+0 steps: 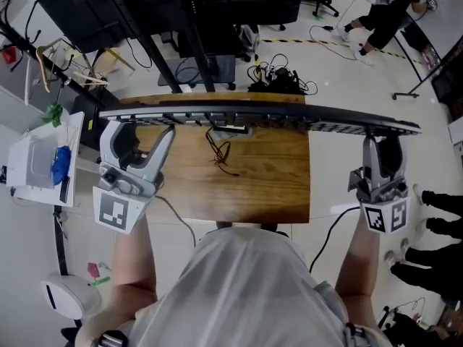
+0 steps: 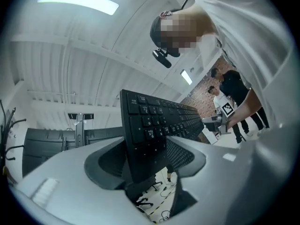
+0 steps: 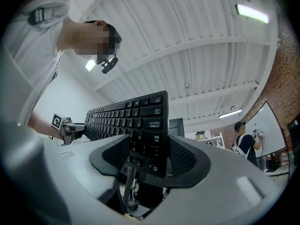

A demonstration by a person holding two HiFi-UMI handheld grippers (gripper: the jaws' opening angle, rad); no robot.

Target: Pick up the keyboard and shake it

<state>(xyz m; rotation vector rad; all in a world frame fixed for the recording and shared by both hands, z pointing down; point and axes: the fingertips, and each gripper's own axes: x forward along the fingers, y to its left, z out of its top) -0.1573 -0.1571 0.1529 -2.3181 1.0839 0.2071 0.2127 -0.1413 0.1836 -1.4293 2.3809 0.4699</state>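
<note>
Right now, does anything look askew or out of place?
The keyboard is up off the wooden table, tipped on edge, clamped at its ends by the left gripper and right gripper. A loose dark cord lies bunched on the table.

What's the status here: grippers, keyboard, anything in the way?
Left gripper shut on keyboard, left end; right gripper shut on right end. Keyboard lifted above wooden table, edge-on to head view. Nothing in the way.
</note>
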